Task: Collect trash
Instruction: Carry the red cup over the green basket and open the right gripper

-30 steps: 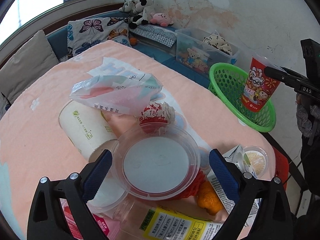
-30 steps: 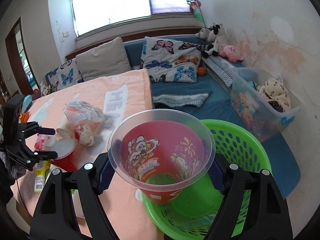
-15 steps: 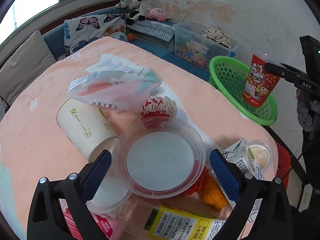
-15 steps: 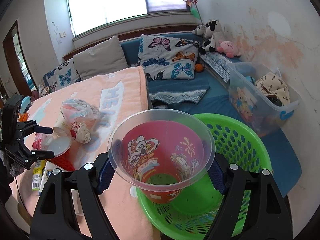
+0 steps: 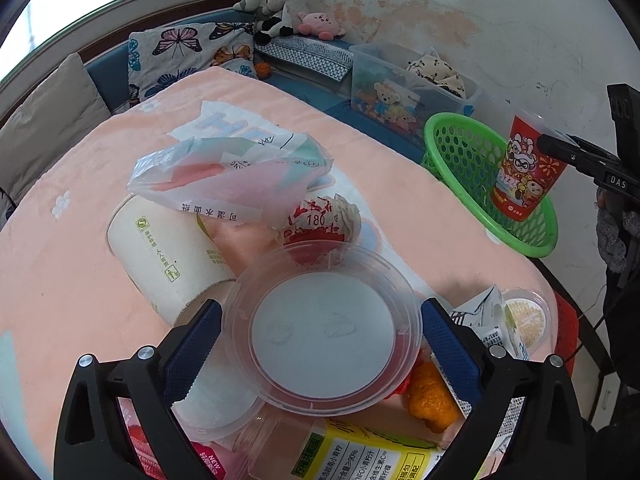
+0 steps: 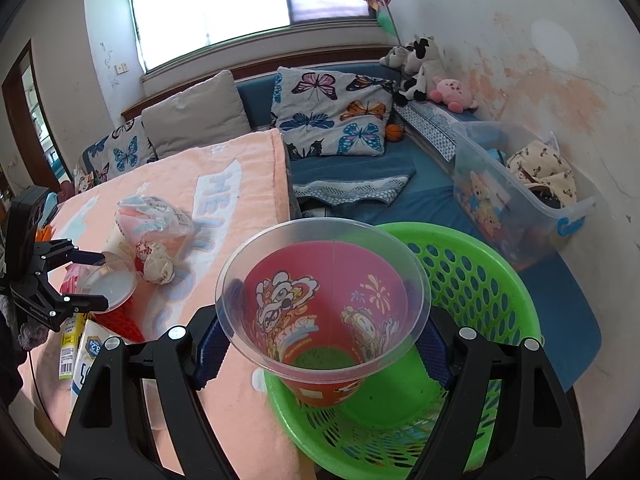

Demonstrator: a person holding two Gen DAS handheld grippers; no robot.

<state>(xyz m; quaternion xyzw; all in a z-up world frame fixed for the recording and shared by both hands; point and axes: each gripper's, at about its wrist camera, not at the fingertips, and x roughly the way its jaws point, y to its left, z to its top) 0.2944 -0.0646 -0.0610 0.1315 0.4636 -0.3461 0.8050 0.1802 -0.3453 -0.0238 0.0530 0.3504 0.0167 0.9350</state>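
Observation:
My left gripper (image 5: pixel 320 340) is shut on a clear round lidded container (image 5: pixel 324 328), held just above a heap of trash on the pink tablecloth. The right wrist view shows that same container (image 6: pixel 114 284) at the far left. My right gripper (image 6: pixel 324 344) is shut on a red cartoon-printed cup (image 6: pixel 320 312) with a clear flared rim. The cup (image 5: pixel 524 176) hangs upright over the green basket (image 6: pixel 480 280) at the table's corner. Under the left gripper lie a white paper cup (image 5: pixel 160 248), a plastic bag (image 5: pixel 232 176) and a crumpled wrapper (image 5: pixel 324 220).
Near the table's front edge lie an orange (image 5: pixel 430 400), a yellow-labelled bottle (image 5: pixel 360 452), a carton (image 5: pixel 484 320) and a small sealed cup (image 5: pixel 524 318). A blue sofa with butterfly cushions (image 6: pixel 332 116) and a clear storage box (image 6: pixel 516 200) stand behind the basket.
The left wrist view has shifted only slightly, and the container stays between the left pads. The right gripper and the red cup hold still over the basket.

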